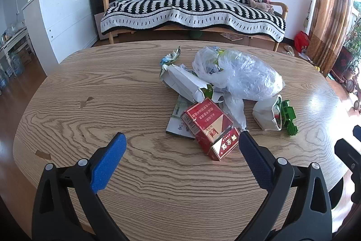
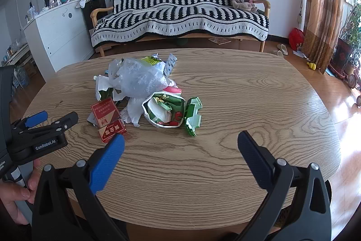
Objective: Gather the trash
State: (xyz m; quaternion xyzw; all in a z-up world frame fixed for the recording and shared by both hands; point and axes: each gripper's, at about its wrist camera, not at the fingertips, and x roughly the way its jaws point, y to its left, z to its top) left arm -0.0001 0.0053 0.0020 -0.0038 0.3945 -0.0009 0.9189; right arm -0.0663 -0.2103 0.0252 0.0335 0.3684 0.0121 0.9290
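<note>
Trash pile (image 1: 225, 87) on wooden bench (image 1: 90, 87), ahead of left tool (image 1: 181, 138) and slightly to its right; left tool spread wide, holding nothing; red cigarette box (image 1: 209, 130) nearest, touching or just beside right fingertip, long axis running diagonally toward tool; clear plastic bag (image 1: 243, 76) farther ahead.

Right view: right tool (image 2: 181, 139) also spread wide, empty; pile ahead-left; torn green-white carton (image 2: 167, 112) nearest it; left tool (image 2: 49, 119) close beside red box; judgement: left hand nearer box.
</note>
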